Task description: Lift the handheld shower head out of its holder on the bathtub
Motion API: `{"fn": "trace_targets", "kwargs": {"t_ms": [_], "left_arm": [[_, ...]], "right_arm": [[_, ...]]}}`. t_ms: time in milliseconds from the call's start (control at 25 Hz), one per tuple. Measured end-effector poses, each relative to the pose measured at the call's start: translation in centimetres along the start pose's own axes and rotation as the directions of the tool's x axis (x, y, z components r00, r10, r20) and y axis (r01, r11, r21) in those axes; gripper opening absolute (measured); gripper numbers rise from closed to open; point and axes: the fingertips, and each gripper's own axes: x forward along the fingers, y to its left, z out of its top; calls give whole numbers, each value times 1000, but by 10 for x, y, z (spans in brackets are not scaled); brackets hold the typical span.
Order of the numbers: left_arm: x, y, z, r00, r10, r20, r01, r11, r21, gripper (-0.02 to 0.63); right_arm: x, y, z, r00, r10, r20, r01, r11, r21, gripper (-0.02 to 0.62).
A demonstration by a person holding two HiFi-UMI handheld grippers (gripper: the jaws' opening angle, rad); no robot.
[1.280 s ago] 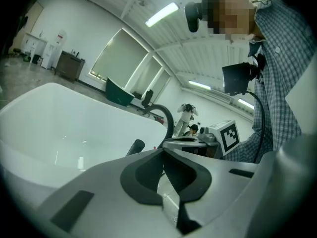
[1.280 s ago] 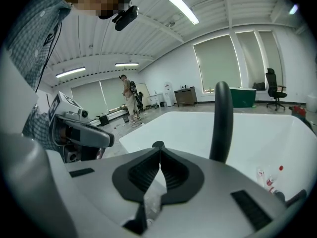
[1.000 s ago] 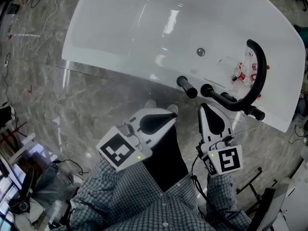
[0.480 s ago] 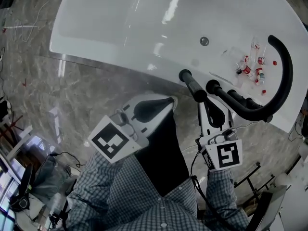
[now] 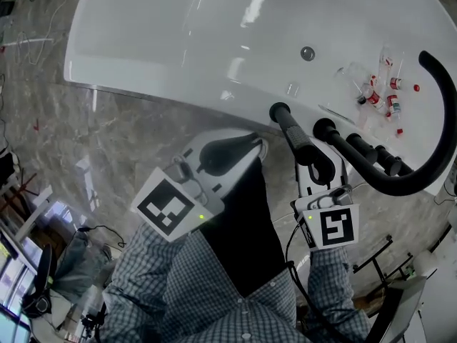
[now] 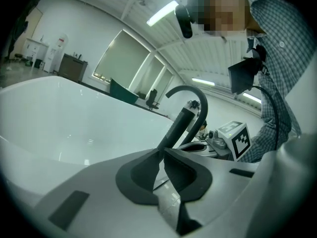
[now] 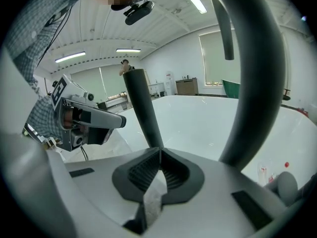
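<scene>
Both pairs of jaws are clenched on nothing. The left gripper [image 6: 162, 150] hangs short of the tub [image 5: 164, 41], while the right gripper [image 7: 159, 151] has its closed tips just in front of the shower head [image 5: 291, 128]. That is the black stick that stands up from the near rim, next to a knob [image 5: 326, 129] and the big curved spout [image 5: 437, 164]. It looks still seated, though we cannot make out the holder itself from the head view. We judge the reach to be nearly done and the grasp not yet begun. To do it well, we would first spread the right jaws and slide them round the stem a little above its foot. We would close them squarely across the stem, not at a slant, so the smooth round body does not twist in the pads. We would then draw it up along its own line, because a sideways pull would likely bind it in the socket. The knob and spout stand close on that side, so we would keep the wrist on the open side. A hose may drag from below, so the lift should be slow. The left gripper can wait apart.
</scene>
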Motion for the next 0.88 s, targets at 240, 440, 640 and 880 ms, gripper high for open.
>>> {"fn": "trace_targets", "kwargs": {"t_ms": [240,440,640,880], "left_arm": [[6,13,-5,999,28,-39,-24,996,86,14],[15,18,-13,997,20,-76,-10,992,130,65],[28,17,-24,990,-16,-138,40,985,170,103],[42,14,-28,984,-45,-173,78,979,188,128]], "right_arm": [[15,2,-2,1000,-1,7,1,1000,0,20],[24,-2,-12,1000,-7,-27,6,1000,-19,20],[36,-2,-7,1000,-1,20,3,998,-56,21],[41,-4,-9,1000,-1,15,2,996,-93,33]]}}
